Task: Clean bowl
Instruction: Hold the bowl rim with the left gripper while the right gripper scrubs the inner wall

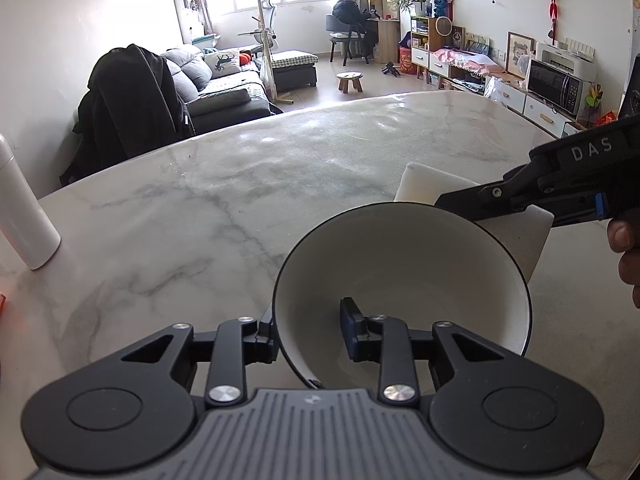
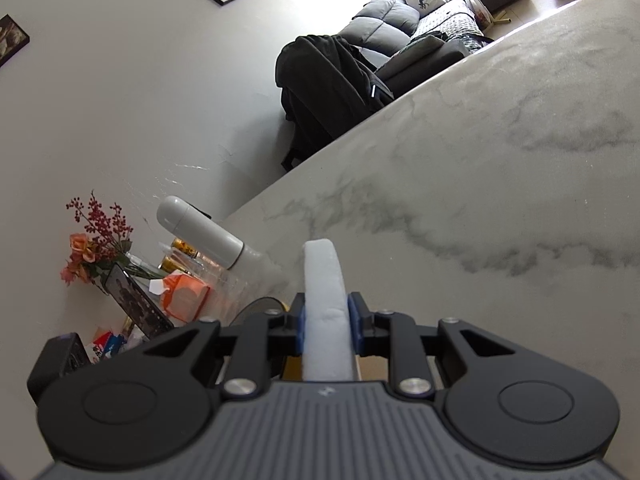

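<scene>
The left gripper (image 1: 308, 330) pinches the near rim of the bowl (image 1: 400, 272), tipping it up off the worktop (image 1: 240, 184). The right gripper (image 2: 329, 322), clamped on a white sponge (image 2: 324, 280), sits just beyond the far rim, sponge edge-on, nearest the open inside.

Two fisheye cams, one riding on each claw, both looking forward along the fingers.

Left wrist view sits close above the left claw (image 1: 308, 332), tilted down at the marble desk (image 1: 224, 184) with the whole living room across the upper part of the frame; the right claw (image 1: 456, 204) pokes in from the right edge. Right wrist view hugs the right claw (image 2: 326, 322) at the bottom, rolled so the desk (image 2: 500, 168) climbs to the upper right. Both views share the desk, the white bottle (image 1: 24, 216) (image 2: 200, 232), the dark coat (image 1: 132, 100) (image 2: 324, 84) and the grey sofa (image 1: 212, 84) (image 2: 400, 20).
</scene>
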{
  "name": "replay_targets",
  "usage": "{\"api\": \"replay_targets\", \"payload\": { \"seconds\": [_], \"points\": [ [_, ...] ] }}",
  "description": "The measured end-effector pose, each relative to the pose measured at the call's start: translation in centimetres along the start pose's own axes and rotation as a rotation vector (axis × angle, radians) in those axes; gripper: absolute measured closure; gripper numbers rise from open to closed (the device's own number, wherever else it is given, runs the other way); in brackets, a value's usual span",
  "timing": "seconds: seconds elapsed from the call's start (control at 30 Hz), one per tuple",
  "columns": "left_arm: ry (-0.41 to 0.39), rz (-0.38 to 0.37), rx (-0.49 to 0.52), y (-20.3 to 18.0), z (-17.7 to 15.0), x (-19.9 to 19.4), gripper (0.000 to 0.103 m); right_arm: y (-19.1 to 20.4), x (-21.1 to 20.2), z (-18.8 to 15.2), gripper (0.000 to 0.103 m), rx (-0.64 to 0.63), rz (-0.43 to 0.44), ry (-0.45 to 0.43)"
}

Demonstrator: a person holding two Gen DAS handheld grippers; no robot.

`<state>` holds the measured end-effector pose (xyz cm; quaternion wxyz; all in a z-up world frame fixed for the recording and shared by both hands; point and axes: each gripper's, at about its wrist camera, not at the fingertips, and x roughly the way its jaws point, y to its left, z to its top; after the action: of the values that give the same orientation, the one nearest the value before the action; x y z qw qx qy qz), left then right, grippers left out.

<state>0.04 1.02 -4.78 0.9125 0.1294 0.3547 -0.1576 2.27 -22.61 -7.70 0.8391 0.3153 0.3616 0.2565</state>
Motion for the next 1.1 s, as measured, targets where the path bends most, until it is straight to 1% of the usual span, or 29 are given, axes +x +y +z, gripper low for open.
{"api": "replay_targets", "payload": {
  "seconds": [0.2, 0.3, 0.53, 0.63, 0.87, 0.97, 1.1],
  "points": [
    [0.001, -0.001, 0.0, -0.1, 0.1, -0.2, 0.072, -0.3, 0.6, -0.4, 0.079, 0.007, -0.017, 0.021],
    [0.001, -0.003, -0.001, -0.2, 0.1, -0.2, 0.072, -0.2, 0.5, -0.4, 0.079, 0.008, -0.016, 0.018],
    [-0.001, -0.004, -0.002, -0.1, 0.1, -0.2, 0.072, 0.9, -1.1, 0.4, 0.078, -0.015, 0.011, -0.036],
    [-0.002, -0.003, -0.002, -0.1, -0.1, -0.1, 0.072, 1.1, -1.3, 0.5, 0.078, -0.026, 0.018, -0.045],
    [-0.005, 0.011, -0.023, 0.0, 0.2, 0.1, 0.07, 0.4, -0.8, 0.1, 0.078, -0.008, 0.013, -0.024],
    [-0.014, 0.013, -0.026, -0.1, 0.4, 0.2, 0.07, 0.7, -1.0, 0.0, 0.078, -0.028, 0.016, -0.023],
    [-0.025, 0.013, -0.022, -0.2, 0.9, 0.5, 0.067, 1.3, -1.2, -0.1, 0.077, -0.066, 0.013, -0.024]
  ]
}}
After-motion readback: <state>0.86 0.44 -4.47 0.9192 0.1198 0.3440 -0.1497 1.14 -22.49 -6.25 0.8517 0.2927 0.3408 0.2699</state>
